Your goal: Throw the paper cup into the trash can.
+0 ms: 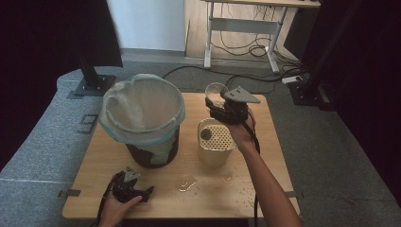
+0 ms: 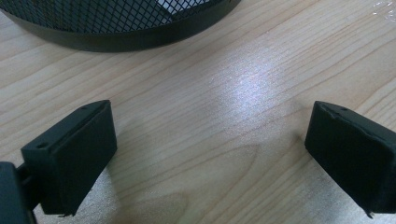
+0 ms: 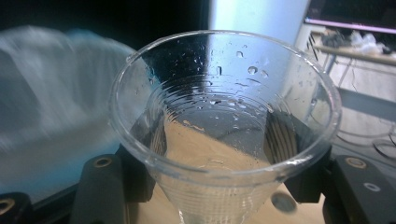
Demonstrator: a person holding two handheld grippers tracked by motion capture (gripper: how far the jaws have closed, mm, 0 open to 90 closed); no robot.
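A pale wooden tabletop stands on grey carpet in a dim room. At the lower left of the frame the left tongs rest released on the wood. Mid-frame, a cream strainer tub sits beside the lined bin. Above the tub, the right tongs grasp a wet clear plastic cup, seemingly just drained; next, I judge, it goes leftward to the bin
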